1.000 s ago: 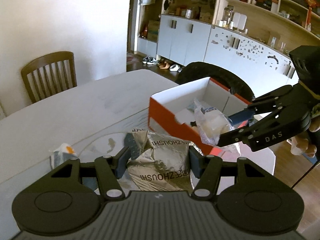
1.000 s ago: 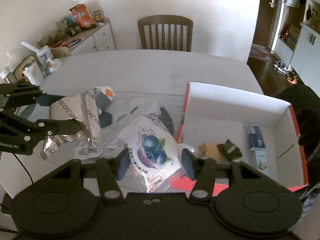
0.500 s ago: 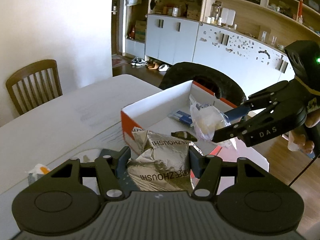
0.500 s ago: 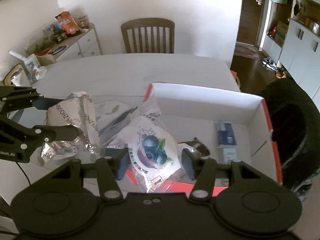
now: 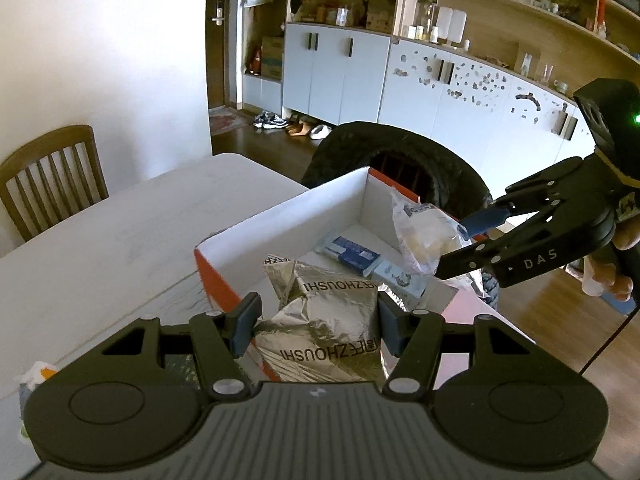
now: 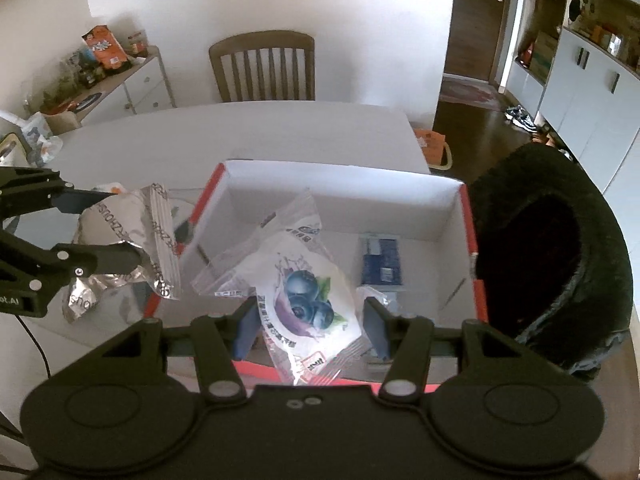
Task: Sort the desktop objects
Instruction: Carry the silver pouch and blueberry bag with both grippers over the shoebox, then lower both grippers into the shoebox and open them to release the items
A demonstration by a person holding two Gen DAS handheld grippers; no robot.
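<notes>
Foil bag [image 5: 320, 320], blueberry packet [image 6: 304, 292] above box [image 6: 340, 188]

The silver foil bag [image 5: 320, 332] reads "ZHOUSHI"; the right gripper [image 5: 460, 246] bears "DAS".

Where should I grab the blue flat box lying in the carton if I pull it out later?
Take the blue flat box across its two long edges, coming straight down from above. It lies flat on the floor of the carton, so only the top face and edges are reachable. Its near end sits close to a clear wrapped packet, so close the fingers nearer the far end.
</notes>
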